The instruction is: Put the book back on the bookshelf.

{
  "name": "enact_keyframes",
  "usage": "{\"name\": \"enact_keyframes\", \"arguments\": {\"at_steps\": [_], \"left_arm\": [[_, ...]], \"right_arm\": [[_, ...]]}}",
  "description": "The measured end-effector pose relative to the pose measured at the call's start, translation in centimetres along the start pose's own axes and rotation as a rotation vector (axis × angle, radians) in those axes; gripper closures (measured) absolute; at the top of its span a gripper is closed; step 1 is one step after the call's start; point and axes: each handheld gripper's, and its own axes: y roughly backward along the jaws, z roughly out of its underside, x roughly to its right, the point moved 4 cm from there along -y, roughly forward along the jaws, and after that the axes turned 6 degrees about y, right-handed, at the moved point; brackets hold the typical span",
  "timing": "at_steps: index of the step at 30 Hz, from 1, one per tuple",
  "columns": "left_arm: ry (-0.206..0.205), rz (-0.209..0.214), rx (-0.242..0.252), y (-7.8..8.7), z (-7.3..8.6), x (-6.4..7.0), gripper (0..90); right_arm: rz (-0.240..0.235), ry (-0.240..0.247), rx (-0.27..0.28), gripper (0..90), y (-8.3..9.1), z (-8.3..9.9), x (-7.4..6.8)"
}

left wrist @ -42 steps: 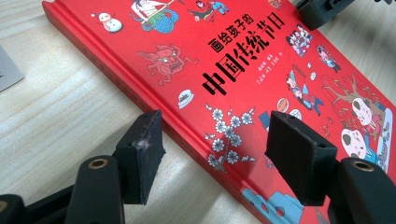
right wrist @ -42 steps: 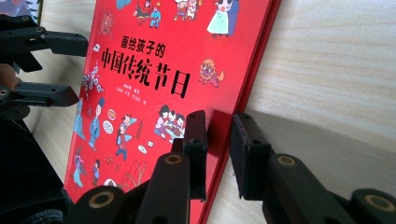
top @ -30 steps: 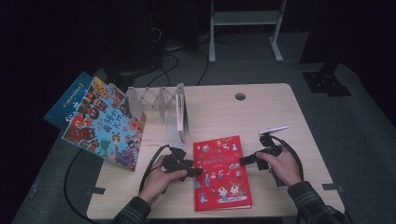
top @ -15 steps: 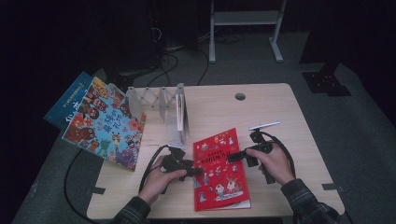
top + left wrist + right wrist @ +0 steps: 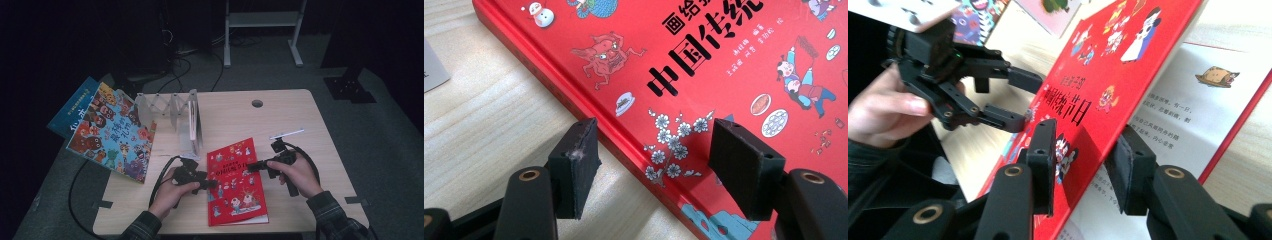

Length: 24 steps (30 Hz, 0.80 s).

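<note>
Jaws of the right hand-held gripper [image 5: 1080, 165] sit either side of the lifted front cover of the red book [image 5: 1128, 65], one pad on the printed face, the other behind it on the page side; contact looks firm, so it's holding the cover, narrow. From the high view that same gripper [image 5: 256, 165] reaches in from the book's right edge, w/ the person's right hand [image 5: 296, 172] behind it.

Left hand-held gripper [image 5: 659, 160] is wide: its two black pads straddle the book's spine edge (one pad over bare table, one over the cover), nothing between them pinched. In the high view it [image 5: 209, 184] lies at the book's left edge, approx. mid-height, left hand [image 5: 167, 192] wrapped round it.

Hard to make out: whether the left pads actually touch the book, can't tell. Inside page is seen in part in the right gripper view, text too small to read. Both forearms are cut off by the frame bottom.

Book: red hardcover, black Chinese title, small festive cartoon figures, plum blossoms near the spine. It lies on the front-centre of the wooden table [image 5: 280, 120], cover raised.

Farther out: a white folding rack [image 5: 172, 107] w/ a thin book upright in it, and two colourful picture books [image 5: 112, 132] overhanging the table's left edge.
</note>
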Motion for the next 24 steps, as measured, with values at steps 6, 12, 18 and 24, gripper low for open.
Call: {"name": "enact_keyframes", "arguments": {"at_steps": [6, 12, 18, 24], "left_arm": [[0.001, -0.002, 0.001, 0.0, 0.0, 0.0, 35.2], [0.002, -0.003, 0.001, 0.0, 0.0, 0.0, 35.1], [0.002, -0.003, 0.001, 0.0, 0.0, 0.0, 35.1], [0.015, 0.011, 0.001, 0.0, 0.0, -0.1, 34.9]], "right_arm": [[-0.017, -0.009, -0.021, 66.8, -1.2, 0.2, 0.0], [-0.040, -0.012, -0.028, 66.7, -1.9, 0.2, 0.1], [-0.045, -0.004, -0.036, 66.8, -2.3, 0.2, 0.0], [-0.077, 0.014, -0.018, 71.4, -2.4, 0.0, -0.1]]}}
